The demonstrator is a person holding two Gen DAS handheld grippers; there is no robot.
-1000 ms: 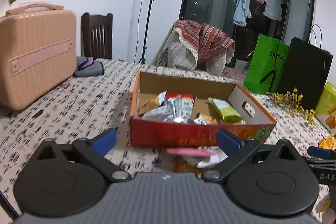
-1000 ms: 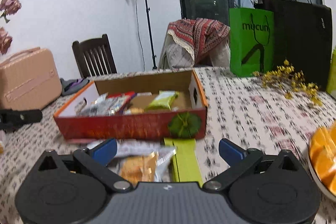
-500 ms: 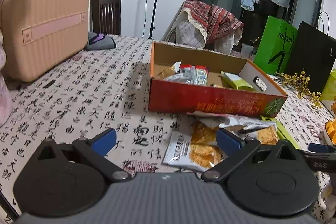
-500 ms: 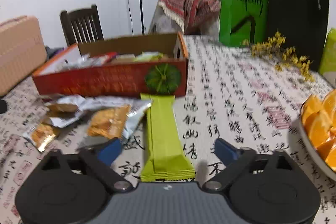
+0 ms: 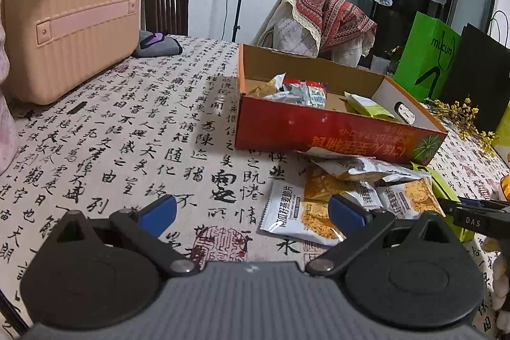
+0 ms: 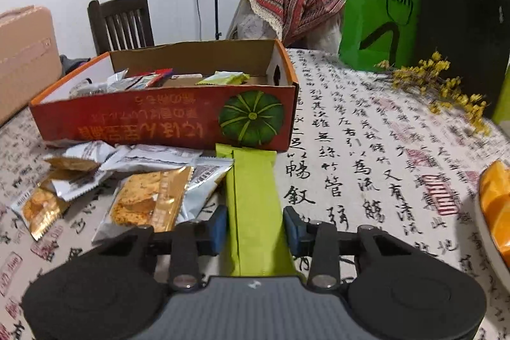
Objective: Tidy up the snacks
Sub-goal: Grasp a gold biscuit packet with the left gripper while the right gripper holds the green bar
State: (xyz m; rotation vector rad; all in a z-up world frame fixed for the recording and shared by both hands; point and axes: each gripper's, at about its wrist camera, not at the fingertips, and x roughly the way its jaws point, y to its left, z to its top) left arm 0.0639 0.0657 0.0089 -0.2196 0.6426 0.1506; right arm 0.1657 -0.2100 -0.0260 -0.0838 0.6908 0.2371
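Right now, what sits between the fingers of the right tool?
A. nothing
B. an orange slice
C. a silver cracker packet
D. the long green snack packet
D: in the right wrist view the right tool has both blue pads pressed against the sides of the long green snack packet, which lies on the tablecloth in front of the orange cardboard box.

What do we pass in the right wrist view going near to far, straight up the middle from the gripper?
Right gripper, shut on the long green snack packet → red cardboard box with a green pumpkin print → chair draped with a red patterned cloth.
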